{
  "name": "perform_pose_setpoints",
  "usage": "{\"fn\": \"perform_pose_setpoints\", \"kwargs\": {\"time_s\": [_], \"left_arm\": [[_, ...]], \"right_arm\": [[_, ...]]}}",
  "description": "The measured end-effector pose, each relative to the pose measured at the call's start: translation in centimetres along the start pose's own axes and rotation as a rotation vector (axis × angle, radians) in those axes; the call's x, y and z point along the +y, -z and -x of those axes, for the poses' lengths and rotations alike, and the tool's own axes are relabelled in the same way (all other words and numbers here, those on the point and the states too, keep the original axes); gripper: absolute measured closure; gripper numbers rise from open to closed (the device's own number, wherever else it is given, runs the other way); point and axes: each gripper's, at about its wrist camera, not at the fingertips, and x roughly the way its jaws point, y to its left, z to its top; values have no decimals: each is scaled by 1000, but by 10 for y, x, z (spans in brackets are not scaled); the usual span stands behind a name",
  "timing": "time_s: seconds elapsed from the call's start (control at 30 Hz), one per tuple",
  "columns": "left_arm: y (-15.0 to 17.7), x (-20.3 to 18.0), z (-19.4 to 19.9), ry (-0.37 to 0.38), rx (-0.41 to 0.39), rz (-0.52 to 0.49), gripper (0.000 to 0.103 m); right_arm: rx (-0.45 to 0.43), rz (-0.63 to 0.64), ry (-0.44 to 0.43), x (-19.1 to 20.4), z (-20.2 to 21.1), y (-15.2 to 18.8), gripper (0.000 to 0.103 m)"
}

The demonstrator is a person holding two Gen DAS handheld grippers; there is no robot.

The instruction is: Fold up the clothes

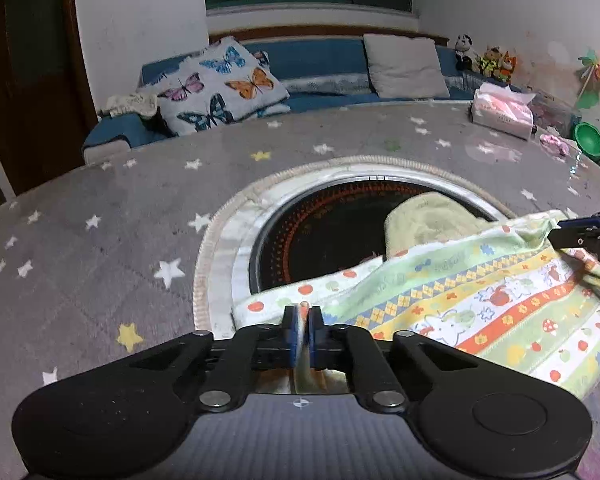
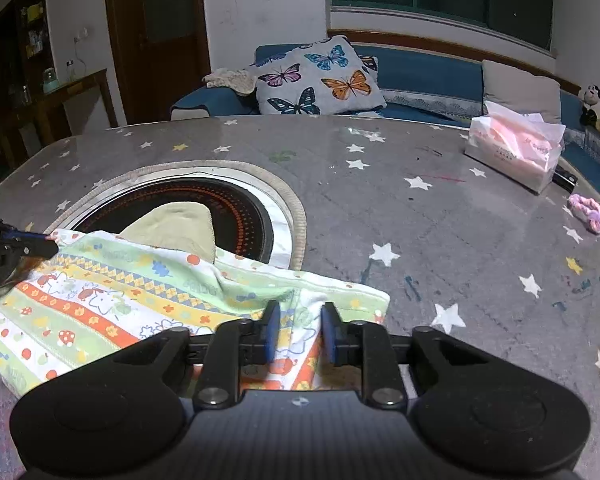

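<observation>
A patterned cloth (image 1: pixel 480 292) (image 2: pixel 120 292) with fruit, mushroom and flower stripes lies on the grey star-print table (image 1: pixel 100 220), partly over the round black hob (image 1: pixel 320 232). My left gripper (image 1: pixel 303 320) is shut on the cloth's near left edge, and it also shows at the left of the right wrist view (image 2: pixel 52 245), pinching that corner. My right gripper (image 2: pixel 298 328) holds a bunched fold of the opposite edge between its blue pads; in the left wrist view it appears at the right edge (image 1: pixel 556 232), gripping the corner. A plain pale-green piece (image 1: pixel 424 220) (image 2: pixel 180 224) pokes out beyond the cloth on the hob.
A pink tissue pack (image 2: pixel 516 152) stands at the table's far right, with a pink scrunchie (image 2: pixel 588 212) nearer the edge and a green bowl (image 1: pixel 589 140) beyond. A blue sofa with a butterfly cushion (image 1: pixel 220 84) sits behind the table.
</observation>
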Motion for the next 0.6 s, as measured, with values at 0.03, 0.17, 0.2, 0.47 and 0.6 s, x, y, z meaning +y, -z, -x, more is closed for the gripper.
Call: {"fn": "perform_pose_setpoints", "kwargs": {"time_s": [0.03, 0.17, 0.2, 0.47, 0.6], "left_arm": [[-2, 0, 5, -8, -20, 0, 98], [-10, -4, 19, -50, -98, -14, 99], [-12, -5, 21, -64, -116, -24, 99], [-1, -6, -15, -111, -16, -18, 93], [-3, -8, -5, -119, -28, -26, 89]], "right_arm": [[-4, 3, 2, 1, 1, -1, 97], [-81, 26, 27, 6, 15, -8, 98], [-106, 30, 30, 8, 17, -10, 98], [-34, 23, 56, 5, -17, -9, 94], [-56, 31, 59, 8, -2, -16, 91]]}}
